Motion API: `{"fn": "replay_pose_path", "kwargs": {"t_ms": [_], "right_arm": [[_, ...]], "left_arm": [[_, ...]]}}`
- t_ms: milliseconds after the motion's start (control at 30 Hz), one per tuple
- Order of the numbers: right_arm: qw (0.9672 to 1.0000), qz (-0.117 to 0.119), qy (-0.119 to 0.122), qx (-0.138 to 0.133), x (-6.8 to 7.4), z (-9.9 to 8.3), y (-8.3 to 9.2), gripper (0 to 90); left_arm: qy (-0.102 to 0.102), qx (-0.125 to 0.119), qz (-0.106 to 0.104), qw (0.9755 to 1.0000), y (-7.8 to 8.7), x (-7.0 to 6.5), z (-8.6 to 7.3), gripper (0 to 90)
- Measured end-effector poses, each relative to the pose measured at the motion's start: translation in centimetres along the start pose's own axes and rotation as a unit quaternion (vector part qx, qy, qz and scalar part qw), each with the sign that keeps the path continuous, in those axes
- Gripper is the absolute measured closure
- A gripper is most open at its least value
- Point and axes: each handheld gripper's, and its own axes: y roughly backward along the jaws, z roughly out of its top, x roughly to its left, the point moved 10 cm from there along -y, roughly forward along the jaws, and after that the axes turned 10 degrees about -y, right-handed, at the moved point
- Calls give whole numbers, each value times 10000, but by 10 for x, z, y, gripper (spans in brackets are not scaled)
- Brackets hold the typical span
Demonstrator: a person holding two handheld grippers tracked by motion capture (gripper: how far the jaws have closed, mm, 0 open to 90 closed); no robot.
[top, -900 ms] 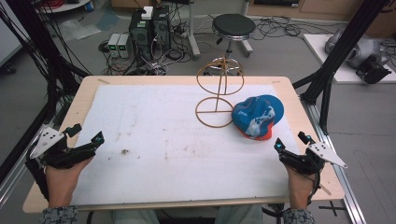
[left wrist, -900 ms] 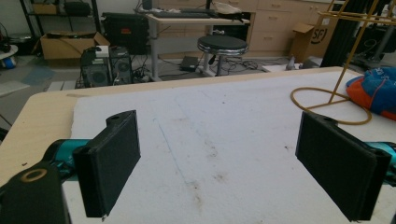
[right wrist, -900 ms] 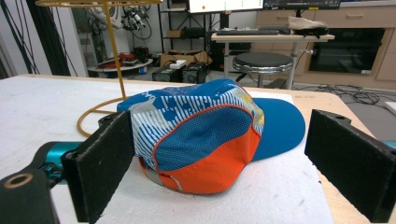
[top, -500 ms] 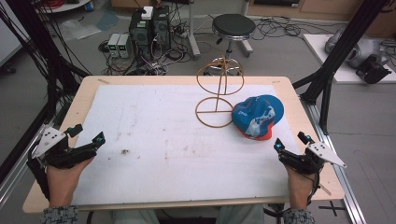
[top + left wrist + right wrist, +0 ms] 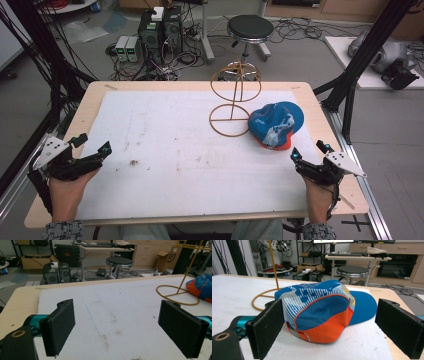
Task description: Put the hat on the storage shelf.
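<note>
Covering wooden table [image 5: 90, 107]: stained white mat [image 5: 165, 135]; cluttered lab.

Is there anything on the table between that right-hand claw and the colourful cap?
Nothing: in the high view, bare white mat separates the right gripper from the cap. The right gripper view shows its jaws wide open, facing the cap.

high: overhead, forward-down | gripper views: low, near; share cap [image 5: 276, 125]
</note>
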Motion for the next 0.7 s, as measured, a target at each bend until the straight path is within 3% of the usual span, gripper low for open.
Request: {"fn": "replay_pose_path", "kwargs": {"t_ms": [400, 433, 500, 633, 700], "right_arm": [[9997, -219, 61, 28, 2, 7, -11, 78], [9996, -256, 102, 30, 2, 8, -14, 82], [9996, -236, 144, 6, 4, 12, -19, 172], [9991, -260, 344, 42, 13, 18, -37, 172], [9992, -224, 306, 144, 19, 20, -48, 172]], "left_arm": [[27, 4, -21, 10000, 0, 1, -1, 144], [31, 0, -18, 10000, 0, 1, -1, 144], [29, -1, -18, 10000, 0, 1, -1, 144], [15, -1, -28, 10000, -1, 0, 0, 144], [8, 7, -34, 10000, -1, -1, 0, 144]]}}
